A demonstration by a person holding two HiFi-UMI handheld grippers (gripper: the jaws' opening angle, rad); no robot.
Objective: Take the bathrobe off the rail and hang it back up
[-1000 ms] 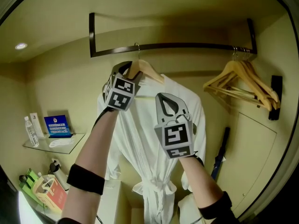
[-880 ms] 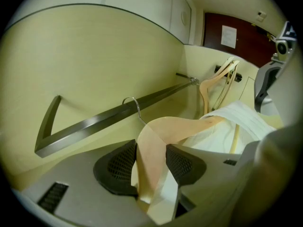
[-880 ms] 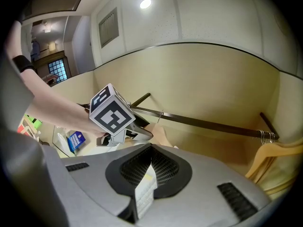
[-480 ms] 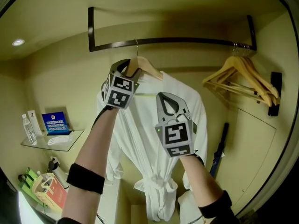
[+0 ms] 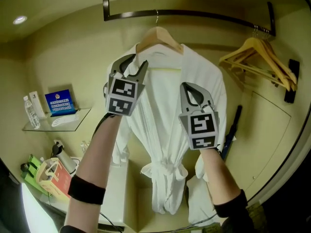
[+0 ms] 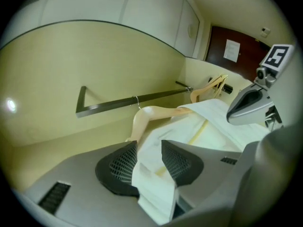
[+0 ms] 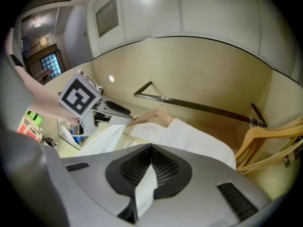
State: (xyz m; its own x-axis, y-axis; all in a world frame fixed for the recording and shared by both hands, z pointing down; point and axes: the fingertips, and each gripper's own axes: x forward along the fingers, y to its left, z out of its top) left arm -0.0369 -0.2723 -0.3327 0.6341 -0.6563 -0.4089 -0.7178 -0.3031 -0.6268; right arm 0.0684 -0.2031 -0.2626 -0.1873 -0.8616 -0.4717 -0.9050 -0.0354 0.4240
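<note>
On the rail point(image 5: 194, 14), robe point(image 5: 165, 130) hangs from a wooden hanger point(image 5: 159, 35). L gripper point(image 6: 149, 150): jaws just closed in, now half-wide on collar fabric. R gripper point(image 7: 151, 155): jaws pinched tight on a thin robe fold.

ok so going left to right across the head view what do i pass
bottle → blue sign → left gripper → right gripper → hangers; bathrobe overlaps both grippers, so left out
</note>
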